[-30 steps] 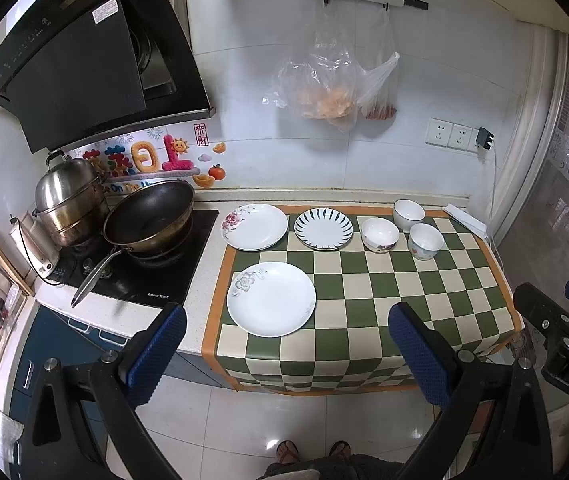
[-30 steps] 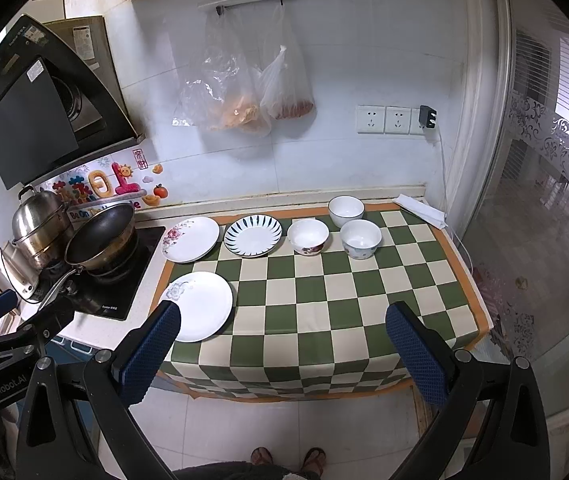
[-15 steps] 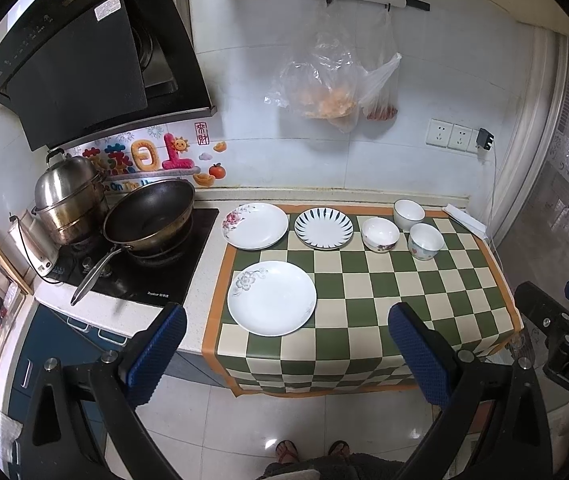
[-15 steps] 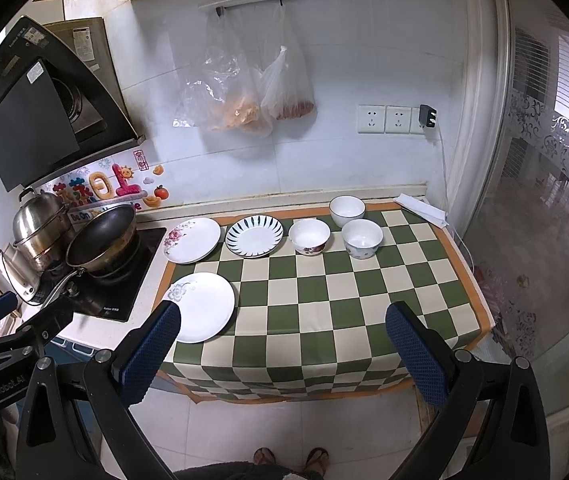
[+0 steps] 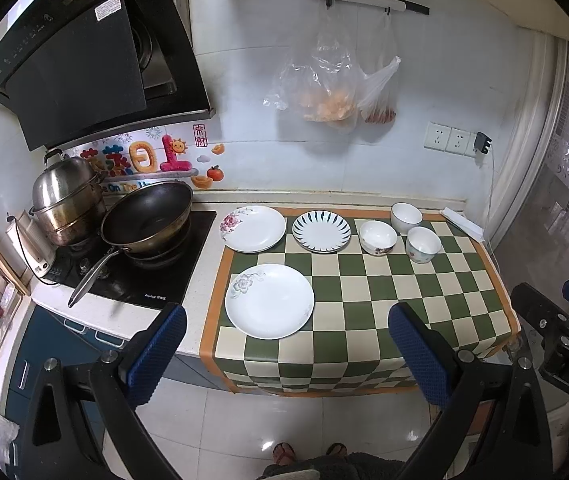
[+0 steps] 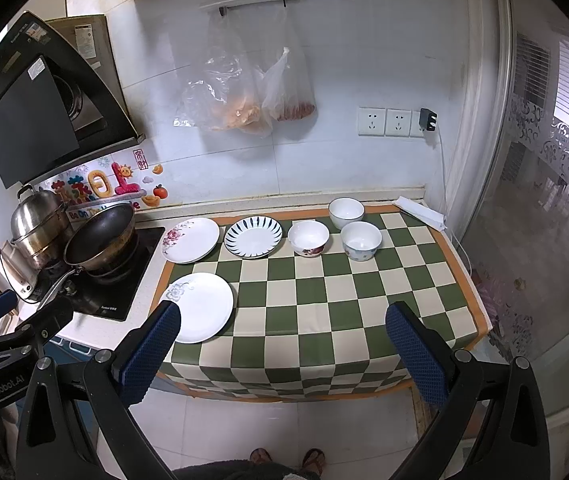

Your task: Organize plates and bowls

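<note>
On a green checked cloth (image 5: 404, 284) lie a large white plate (image 5: 269, 301) at the front left, a flowered plate (image 5: 254, 229) and a blue-striped plate (image 5: 321, 231) at the back. Three bowls stand right of them: one with red flowers (image 5: 378, 237), a plain white one (image 5: 406, 218) and a blue-patterned one (image 5: 423, 244). The same dishes show in the right wrist view, with the large plate (image 6: 198, 307) nearest. My left gripper (image 5: 287, 344) and right gripper (image 6: 282, 344) are both open and empty, held in front of the counter, well short of the dishes.
A black wok (image 5: 146, 216) and a steel pot (image 5: 66, 196) sit on the hob at the left under a range hood (image 5: 84, 60). Plastic bags (image 5: 332, 84) hang on the wall. A glass door (image 6: 544, 220) bounds the right side. Tiled floor lies below.
Both views have crept slightly closer to the counter. The dishes have not moved and both grippers stay open.
</note>
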Tool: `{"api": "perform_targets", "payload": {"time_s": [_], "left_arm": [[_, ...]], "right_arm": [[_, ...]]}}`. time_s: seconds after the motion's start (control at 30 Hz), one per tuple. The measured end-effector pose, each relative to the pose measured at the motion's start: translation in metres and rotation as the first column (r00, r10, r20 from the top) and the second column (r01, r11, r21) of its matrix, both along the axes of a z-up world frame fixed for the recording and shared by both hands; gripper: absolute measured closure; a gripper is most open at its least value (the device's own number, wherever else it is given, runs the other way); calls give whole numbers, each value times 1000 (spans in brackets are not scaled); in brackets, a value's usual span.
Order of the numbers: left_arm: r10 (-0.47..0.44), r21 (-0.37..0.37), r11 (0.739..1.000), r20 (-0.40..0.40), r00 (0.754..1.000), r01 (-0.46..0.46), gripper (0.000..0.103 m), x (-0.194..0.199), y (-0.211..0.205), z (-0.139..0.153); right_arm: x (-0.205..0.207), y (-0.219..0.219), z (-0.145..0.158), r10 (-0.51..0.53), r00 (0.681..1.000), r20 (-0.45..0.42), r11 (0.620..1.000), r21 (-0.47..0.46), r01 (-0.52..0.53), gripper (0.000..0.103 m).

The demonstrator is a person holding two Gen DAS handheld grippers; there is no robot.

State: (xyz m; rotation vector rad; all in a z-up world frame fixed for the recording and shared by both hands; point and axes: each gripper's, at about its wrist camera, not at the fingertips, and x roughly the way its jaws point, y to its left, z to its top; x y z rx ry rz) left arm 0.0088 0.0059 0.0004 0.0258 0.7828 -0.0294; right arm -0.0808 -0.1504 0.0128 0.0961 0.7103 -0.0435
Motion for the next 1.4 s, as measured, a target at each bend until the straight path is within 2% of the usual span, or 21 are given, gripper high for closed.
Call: {"api": "perform_targets", "payload": {"time_s": [1.13, 1.3, 1.4], "left_arm": [[1, -6, 1000, 7, 1000, -1, 0, 6, 0, 3], [29, 0, 1000, 3, 1000, -29, 0, 22, -6, 1], [71, 9, 997, 0, 997, -71, 0, 38, -3, -13]], "right_arm": [[8, 1, 5, 1, 1000, 0, 1000, -2, -1, 0], [21, -3, 4, 1, 1000, -1, 1000, 16, -1, 0], [37, -12, -7, 20, 999, 40, 999, 40, -22, 0]]}}
